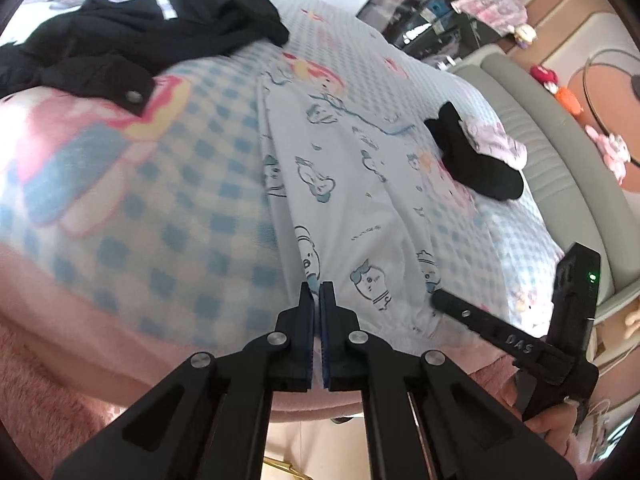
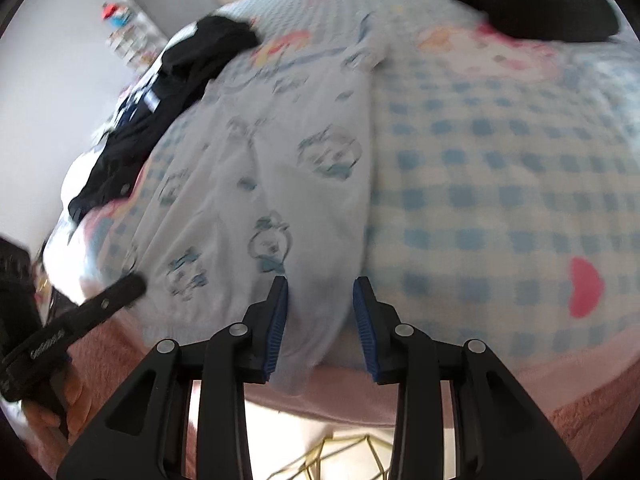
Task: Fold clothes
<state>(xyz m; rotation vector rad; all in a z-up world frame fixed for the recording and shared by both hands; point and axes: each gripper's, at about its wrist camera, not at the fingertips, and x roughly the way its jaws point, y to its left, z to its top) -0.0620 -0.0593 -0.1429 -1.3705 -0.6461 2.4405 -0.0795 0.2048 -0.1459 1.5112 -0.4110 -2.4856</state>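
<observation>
Since the printed garment [image 1: 352, 184] is thin, soft and light, it is best gripped at the hem corners. It is spread along the bed's [image 1: 168, 208] near edge. Left gripper [image 1: 319, 286] is clenched on its hem; right gripper [image 2: 320, 292] is released, straddling the hem.

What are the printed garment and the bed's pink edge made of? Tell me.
Printed garment: thin, matte woven or knit cloth, likely cotton; it creases softly. Pink edge: fuzzy fleece or plush, by its nap.
</observation>
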